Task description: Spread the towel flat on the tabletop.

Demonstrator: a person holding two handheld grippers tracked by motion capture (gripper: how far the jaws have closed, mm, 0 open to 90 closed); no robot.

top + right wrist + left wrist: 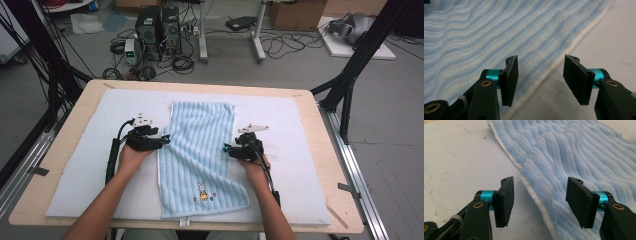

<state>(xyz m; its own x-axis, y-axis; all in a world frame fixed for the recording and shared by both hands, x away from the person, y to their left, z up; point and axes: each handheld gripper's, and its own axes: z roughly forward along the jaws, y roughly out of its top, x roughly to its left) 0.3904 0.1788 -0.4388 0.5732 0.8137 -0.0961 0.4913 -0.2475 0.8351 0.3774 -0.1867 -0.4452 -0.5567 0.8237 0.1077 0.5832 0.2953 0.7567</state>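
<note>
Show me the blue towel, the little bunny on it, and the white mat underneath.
blue towel (pixel 200 145), high view, middle of its ribbed cloth.
bunny (pixel 202 188), high view, the embroidered figure near the towel's front edge.
white mat (pixel 295 130), high view, bare part right of the towel.

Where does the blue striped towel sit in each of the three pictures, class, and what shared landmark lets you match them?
High view: the towel lies mid-table on the white mat, between both grippers.
Left gripper view: it fills the upper right, running under the right-hand finger.
Right gripper view: it covers the upper left, behind the left-hand finger.
Shared landmark: the towel's white hem, which borders it against the mat.
</note>
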